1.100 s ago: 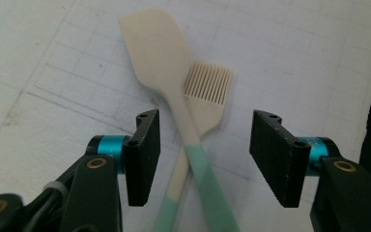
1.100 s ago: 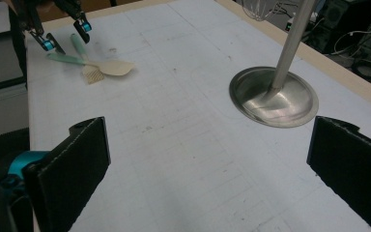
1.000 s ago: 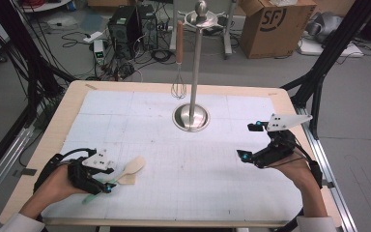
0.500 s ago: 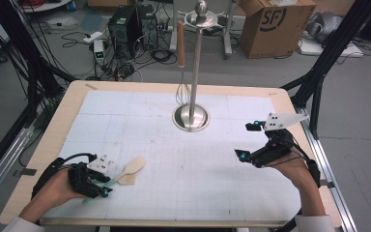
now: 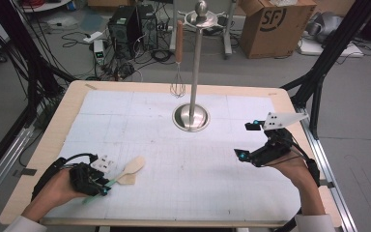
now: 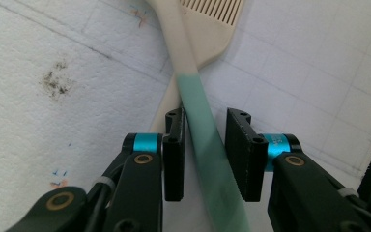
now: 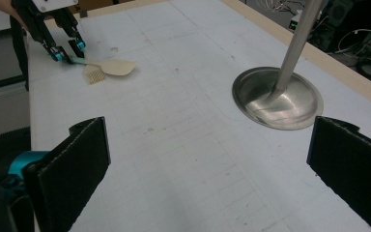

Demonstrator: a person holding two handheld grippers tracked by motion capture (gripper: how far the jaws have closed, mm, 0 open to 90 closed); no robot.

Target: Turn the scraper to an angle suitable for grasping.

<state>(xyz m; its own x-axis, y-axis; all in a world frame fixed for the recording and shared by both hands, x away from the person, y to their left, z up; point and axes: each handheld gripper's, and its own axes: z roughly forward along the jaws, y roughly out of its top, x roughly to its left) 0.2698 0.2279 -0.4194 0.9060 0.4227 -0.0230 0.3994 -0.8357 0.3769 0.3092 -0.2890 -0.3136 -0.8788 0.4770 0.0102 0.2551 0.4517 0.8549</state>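
Comb teeth under spoon (left gripper view; high: blur).

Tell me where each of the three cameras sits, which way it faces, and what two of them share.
High view: above the near table edge, facing forward and down; both forearms, left gripper, right gripper.
Left gripper view: on that gripper, looking down at the spoon's teal handle between its jaws, which have just been closing.
Right gripper view: low, facing across the table past open jaws.
Shared by high and right: steel stand, spoon.

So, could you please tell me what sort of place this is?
Probably a lab or workshop: a padded table framed by metal rails, cables and a computer tower on the floor, and a cardboard box.
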